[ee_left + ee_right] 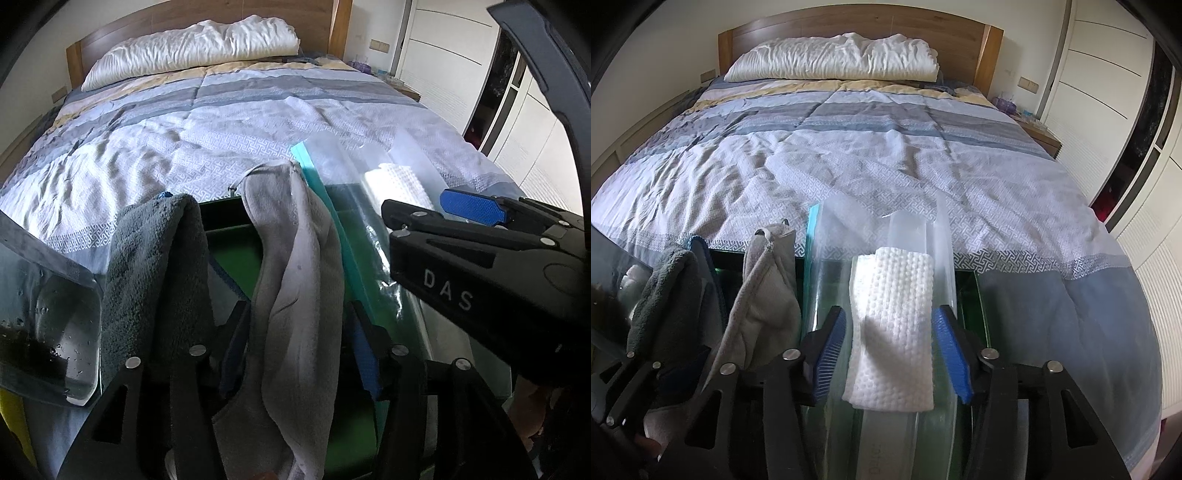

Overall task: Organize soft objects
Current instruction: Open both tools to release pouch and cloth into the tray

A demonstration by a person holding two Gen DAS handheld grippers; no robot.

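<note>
Bedroom light falls across the wide bed (pixel 886 162) with its blue, grey and cream patterned quilt, a white crumpled pillow (pixel 834 59) lying against the wooden headboard (pixel 849 22). At the near foot of the bed I see a dark green open-topped box (pixel 236 254) where the soft things are being gathered.

My left hand-held gripper (pixel 295 369) has its jaws around the light grey fleecy cloth (pixel 295 266), which hangs upright between the blue pads; whether the pads actually press on it I cannot tell from here. A dark grey plush towel (pixel 155 266) is draped just beside it on the left, over the box edge.

My right hand-held gripper (pixel 892 354) is spread, its blue ribbed pads (pixel 829 358) standing clear on either side of the white waffle-textured cloth (pixel 892 332). That cloth lies on a clear plastic zip bag with a teal strip (pixel 812 258), resting over the box.

I judge the task as partway through: three soft pieces are gathered at the box, but none looks properly tucked away. The white cloth seems just set down on the bag rather than sealed in it, and the two grey pieces hang loose, unfolded.
</note>
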